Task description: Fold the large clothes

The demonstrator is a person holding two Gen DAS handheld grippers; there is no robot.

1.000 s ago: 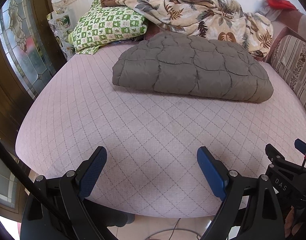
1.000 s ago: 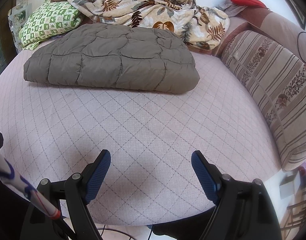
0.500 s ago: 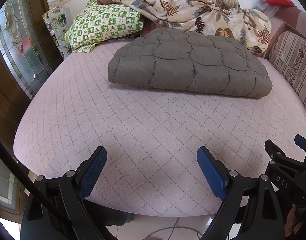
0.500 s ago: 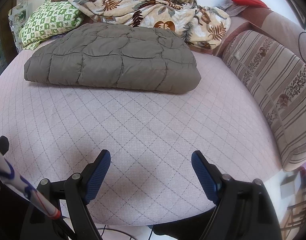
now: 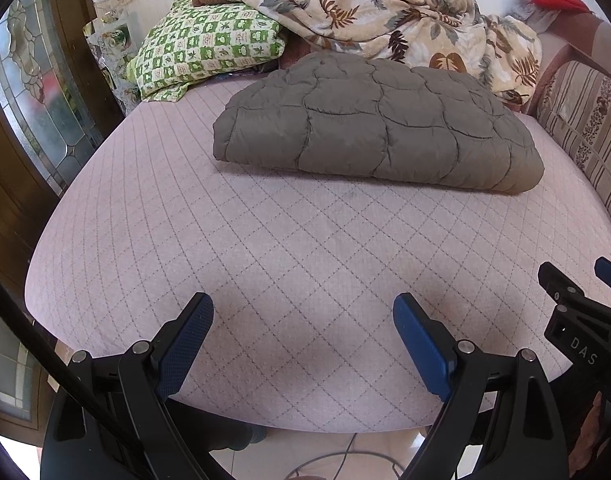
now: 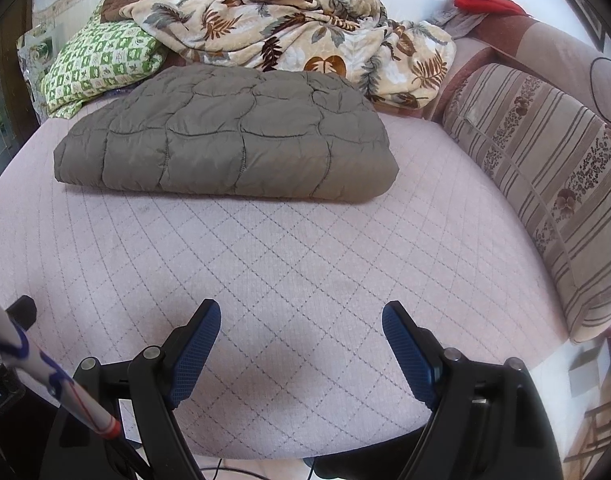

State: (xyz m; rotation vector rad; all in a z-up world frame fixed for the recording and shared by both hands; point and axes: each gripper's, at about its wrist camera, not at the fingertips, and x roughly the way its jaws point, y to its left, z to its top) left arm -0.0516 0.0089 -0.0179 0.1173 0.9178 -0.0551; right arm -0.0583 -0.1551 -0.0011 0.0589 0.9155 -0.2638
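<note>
Grey-brown quilted puffy garment point(image 5: 375, 128) lies folded into a thick rectangle on the far half of the pink diamond-stitched bed point(image 5: 265, 248), near the pillows, well apart from both tools. Looks already folded, so the task reads as near done or waiting for another fold.

If one more fold is wanted: reach forward across the bed, take the near edge at its two corners, one per side, pinch the full thickness, lift together and keep level so the padding doesn't slide or spring open. Padding is bulky; a shallow pinch would likely slip.

Left hand-held gripper point(image 5: 303, 344): blue pads spread wide, nothing between them, low over the near edge of the bed, pointing at the garment. Right hand-held gripper point(image 6: 301, 350): same, spread wide and empty, level beside the left one.

Green-and-white checked pillow point(image 5: 205, 52), leaf-print beige blanket point(image 5: 385, 24) and striped bolster cushion point(image 6: 545, 184) sit behind and beside the garment.
</note>
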